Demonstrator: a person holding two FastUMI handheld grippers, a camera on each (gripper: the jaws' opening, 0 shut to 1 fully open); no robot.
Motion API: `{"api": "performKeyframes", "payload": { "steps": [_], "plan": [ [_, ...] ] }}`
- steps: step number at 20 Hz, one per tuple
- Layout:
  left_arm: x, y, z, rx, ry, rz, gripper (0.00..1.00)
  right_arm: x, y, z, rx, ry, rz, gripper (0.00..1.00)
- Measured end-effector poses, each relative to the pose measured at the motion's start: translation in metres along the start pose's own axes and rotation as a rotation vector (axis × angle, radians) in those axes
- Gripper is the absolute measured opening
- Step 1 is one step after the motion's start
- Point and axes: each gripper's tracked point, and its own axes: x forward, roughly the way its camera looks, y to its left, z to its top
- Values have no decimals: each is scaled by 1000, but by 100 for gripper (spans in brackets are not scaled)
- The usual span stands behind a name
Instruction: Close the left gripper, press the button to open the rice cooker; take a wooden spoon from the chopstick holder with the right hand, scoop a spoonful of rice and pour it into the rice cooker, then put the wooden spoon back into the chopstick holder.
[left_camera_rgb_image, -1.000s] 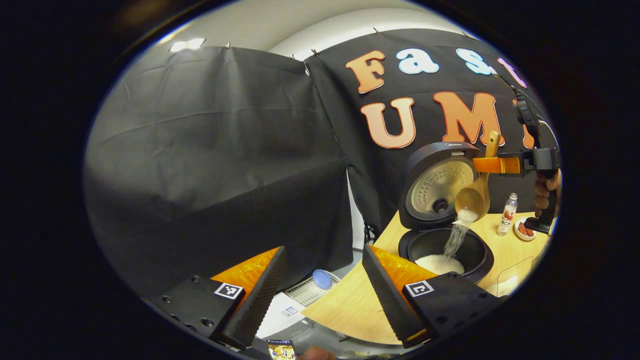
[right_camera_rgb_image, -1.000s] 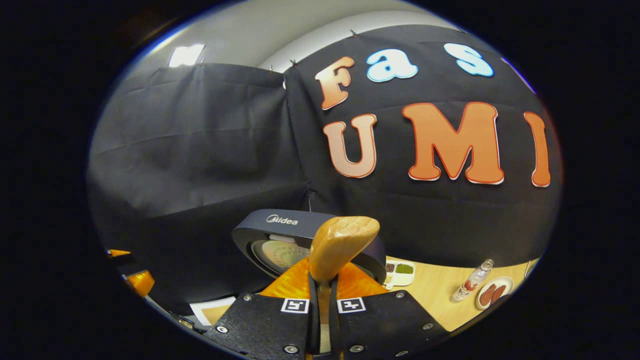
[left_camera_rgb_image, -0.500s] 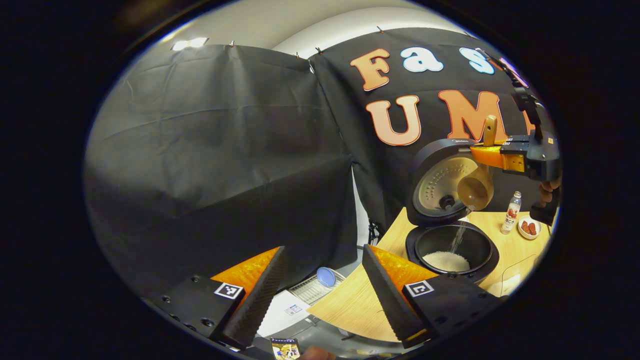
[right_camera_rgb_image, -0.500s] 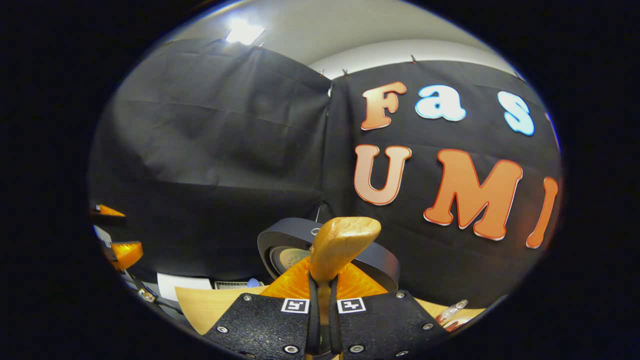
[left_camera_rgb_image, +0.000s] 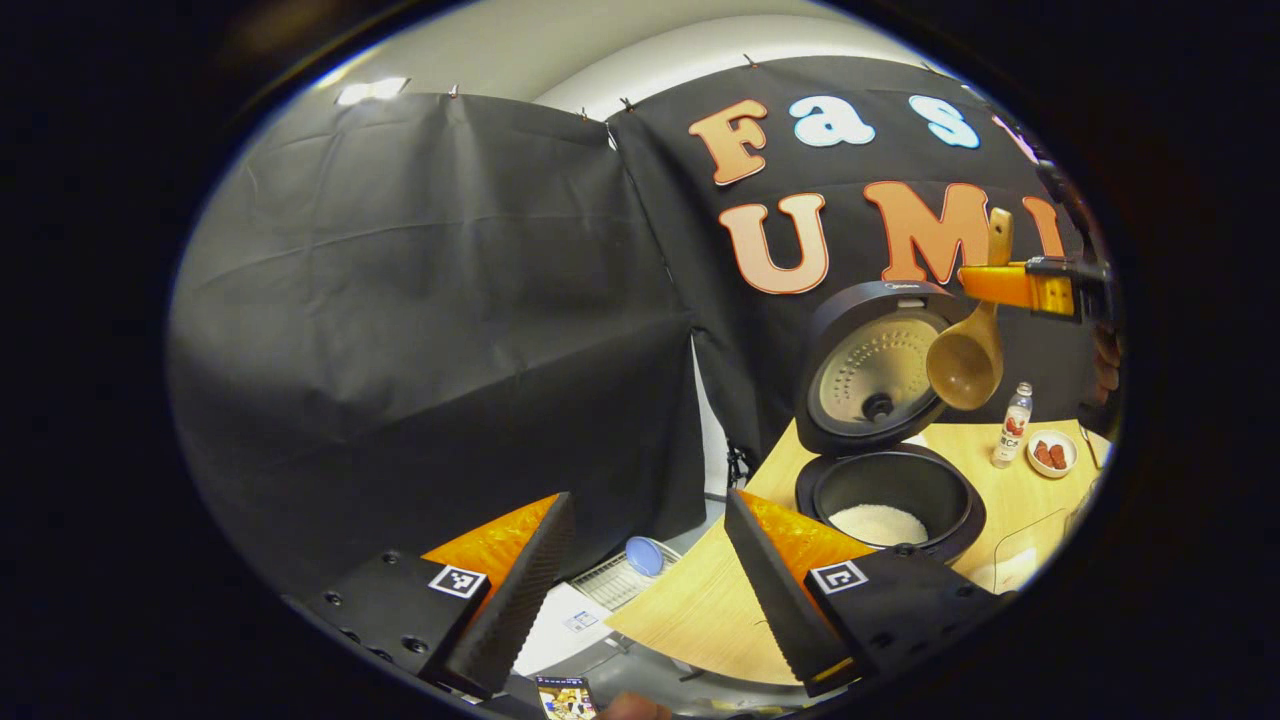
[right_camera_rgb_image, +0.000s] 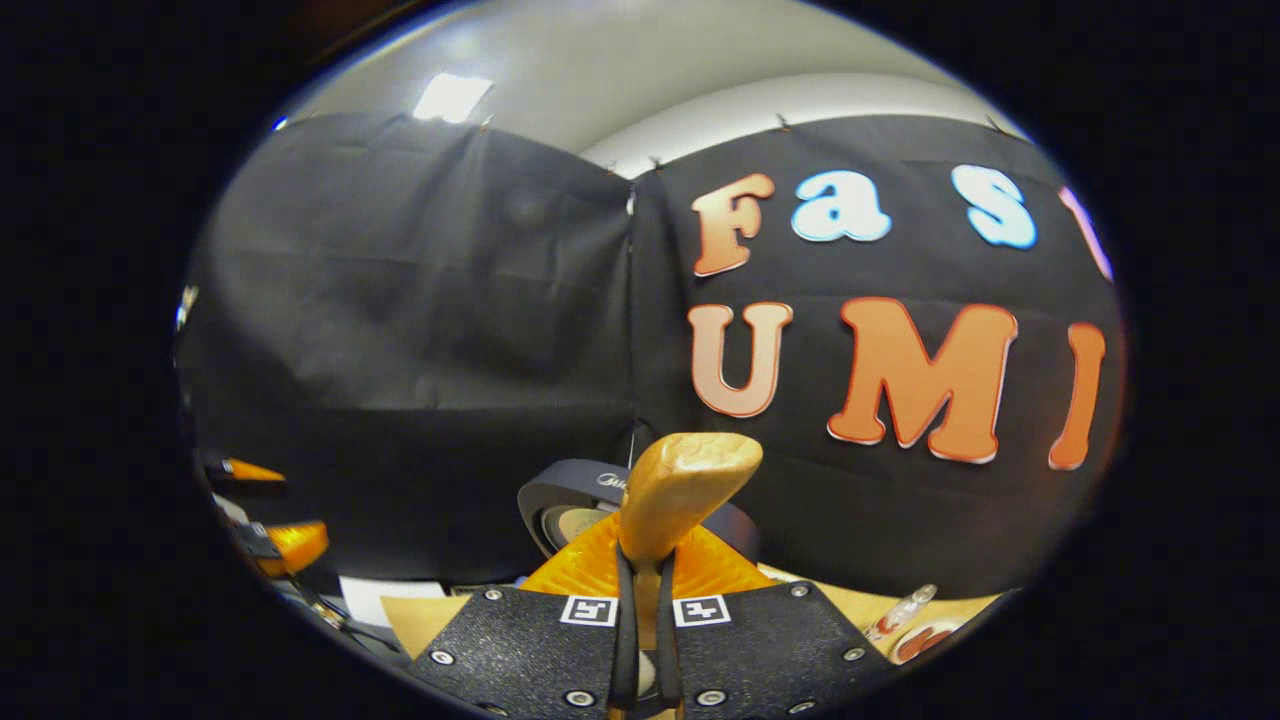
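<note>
A: Start from the near side. What does the left gripper (left_camera_rgb_image: 640, 560) do?

B: In the left gripper view its two fingers stand wide apart with nothing between them, low over the near edge of the table (left_camera_rgb_image: 700, 610). Behind it is the cooker (left_camera_rgb_image: 890, 490), lid up, with a white heap of rice (left_camera_rgb_image: 878, 522) in the pot.

A: And the right gripper (left_camera_rgb_image: 1005, 288)?

B: It is higher, above the cooker and in front of the lid. Its fingers press on the spoon (left_camera_rgb_image: 968, 360) at the handle, a little under the top end. The bowl hangs down and looks empty. In the right gripper view the jaws are nearly together on the handle and the rounded end of the spoon (right_camera_rgb_image: 685, 480) stands up above them.

A: How will the spoon handle?

B: I judge it light and stiff, smooth wood, so it may turn between the fingers. The hold near the top leaves a long part free to go into the holder first. I cannot see the holder here.

A: Farther back?

B: A bottle (left_camera_rgb_image: 1012, 425) and a small dish (left_camera_rgb_image: 1050, 452), well apart from the cooker.
</note>
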Motion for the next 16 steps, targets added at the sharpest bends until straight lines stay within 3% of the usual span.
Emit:
{"api": "performKeyframes", "payload": {
  "steps": [3,4,8,16],
  "plan": [
    [-1,-16,3,9,-2,-24,99,-39,-51,-5,94,20,-85,6],
    [-2,-21,4,11,-3,-31,98,-54,-70,-12,98,35,-123,10],
    [-7,-44,9,6,-4,-71,96,-118,-144,-56,118,116,-298,6],
    [-25,-106,6,8,20,-165,100,-232,-245,-123,231,215,-603,6]
  ]
}}
